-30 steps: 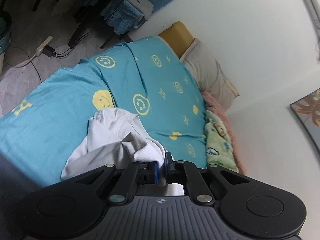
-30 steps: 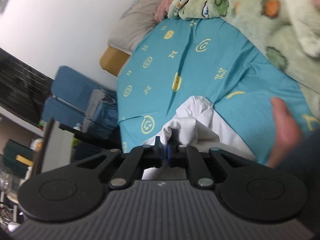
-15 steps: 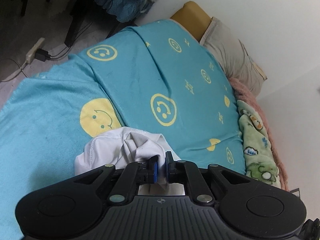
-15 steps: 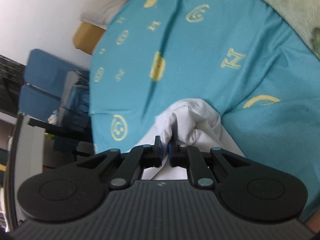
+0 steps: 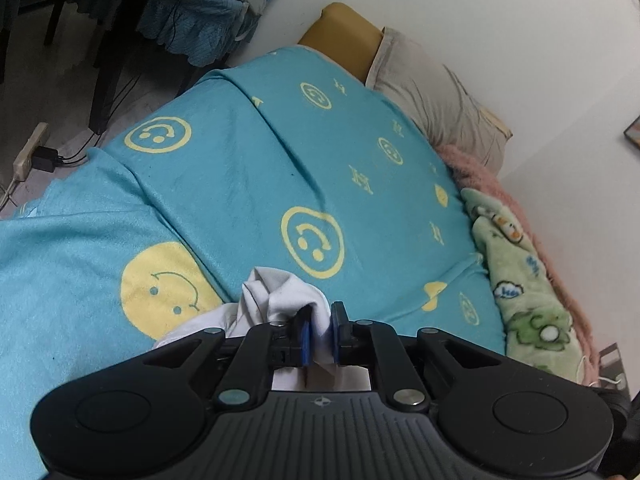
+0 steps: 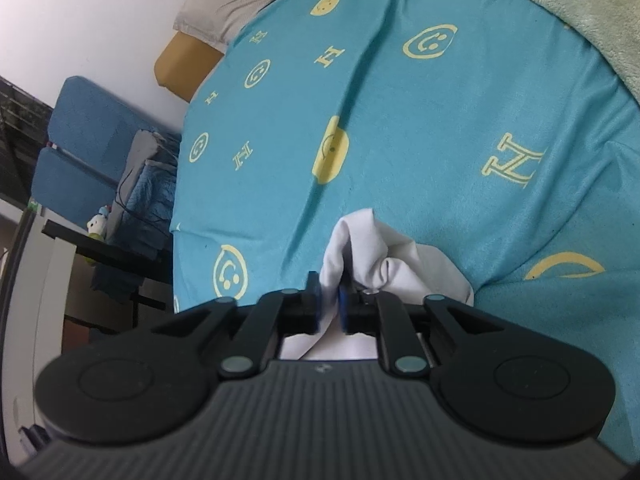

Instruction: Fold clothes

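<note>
A white garment lies bunched on a turquoise blanket printed with yellow smiley faces. My left gripper is shut on a fold of the white cloth, which bulges up between its blue pads. In the right wrist view the same white garment is pinched by my right gripper, also shut on a fold. Most of the garment is hidden under the gripper bodies in both views.
A beige pillow and a mustard headboard lie at the bed's far end. A green fleece blanket runs along the wall side. A power strip, cables and dark chair legs stand on the floor beside the bed.
Both grippers have moved forward over the bed with the white cloth held. Less of the garment shows in front of them now. The hand seen earlier in the right view is gone.
</note>
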A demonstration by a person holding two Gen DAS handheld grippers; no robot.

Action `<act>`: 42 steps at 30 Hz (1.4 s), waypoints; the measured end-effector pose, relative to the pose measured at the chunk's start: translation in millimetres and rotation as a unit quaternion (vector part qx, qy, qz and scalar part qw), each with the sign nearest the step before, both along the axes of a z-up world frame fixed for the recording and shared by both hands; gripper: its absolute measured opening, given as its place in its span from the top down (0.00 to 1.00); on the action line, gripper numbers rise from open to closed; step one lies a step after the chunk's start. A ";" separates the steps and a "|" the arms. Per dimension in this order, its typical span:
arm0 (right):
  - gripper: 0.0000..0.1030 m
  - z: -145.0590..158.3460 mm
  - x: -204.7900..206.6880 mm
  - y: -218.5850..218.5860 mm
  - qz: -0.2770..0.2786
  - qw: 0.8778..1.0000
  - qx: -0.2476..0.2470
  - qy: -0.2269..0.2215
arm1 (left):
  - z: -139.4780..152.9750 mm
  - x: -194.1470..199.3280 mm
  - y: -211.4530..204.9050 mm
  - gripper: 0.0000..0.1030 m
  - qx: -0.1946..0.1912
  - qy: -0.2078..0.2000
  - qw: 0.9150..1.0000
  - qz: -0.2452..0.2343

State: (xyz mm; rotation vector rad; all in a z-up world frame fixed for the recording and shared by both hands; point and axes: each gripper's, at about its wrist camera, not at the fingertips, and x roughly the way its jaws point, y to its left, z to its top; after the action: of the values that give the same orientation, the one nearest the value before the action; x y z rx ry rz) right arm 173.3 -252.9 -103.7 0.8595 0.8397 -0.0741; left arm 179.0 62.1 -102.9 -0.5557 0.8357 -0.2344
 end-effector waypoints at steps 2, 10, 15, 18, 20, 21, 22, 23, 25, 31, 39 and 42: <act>0.17 1.8 -4.2 1.9 0.004 1.000 0.011 -0.011 | 6.0 -3.7 -2.7 0.50 0.007 -0.008 1.000 -0.010; 0.17 24.1 -30.6 33.4 0.055 0.994 -0.069 -0.064 | 23.9 -38.2 -18.4 0.18 0.071 -0.052 0.994 -0.070; 0.22 17.7 -7.5 52.5 0.097 0.977 -0.182 -0.051 | 13.5 -31.0 -26.2 0.18 0.115 -0.030 0.990 -0.081; 0.23 2.5 12.4 61.7 0.127 0.964 -0.231 -0.025 | 6.0 -24.0 -27.8 0.18 0.143 -0.020 0.987 -0.075; 0.23 -6.3 14.6 65.2 0.141 0.960 -0.243 -0.011 | 0.9 -19.4 -28.9 0.18 0.162 -0.013 0.984 -0.071; 0.23 -5.7 12.3 66.6 0.143 0.959 -0.246 -0.012 | -0.5 -20.8 -28.2 0.19 0.166 -0.010 0.984 -0.068; 0.23 -5.1 10.0 68.0 0.145 0.958 -0.249 -0.012 | -1.6 -23.0 -27.3 0.19 0.169 -0.007 0.983 -0.065; 0.23 -3.0 6.5 69.2 0.145 0.958 -0.249 -0.014 | -2.7 -25.2 -26.5 0.20 0.172 -0.004 0.983 -0.062; 0.23 6.1 -4.8 70.8 0.140 0.962 -0.235 -0.021 | 3.2 -38.5 -26.4 0.20 0.176 -0.013 0.982 -0.068; 0.23 29.1 -61.3 84.6 0.149 0.965 -0.211 -0.032 | 17.6 -86.1 -29.0 0.19 0.203 -0.022 0.975 -0.083; 0.23 10.8 -77.8 81.3 0.143 0.965 -0.216 0.026 | 12.1 -107.4 -25.0 0.19 0.217 0.027 0.974 -0.061; 0.23 -0.3 -76.1 80.0 0.142 0.967 -0.205 0.043 | 15.7 -115.6 -14.7 0.19 0.169 0.038 0.983 -0.057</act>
State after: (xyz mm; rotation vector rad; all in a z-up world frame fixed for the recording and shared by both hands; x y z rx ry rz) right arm 97.1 -172.9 -104.1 0.3444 0.9783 -0.0311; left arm 63.4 47.3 -87.2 -0.1998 0.9589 -0.1706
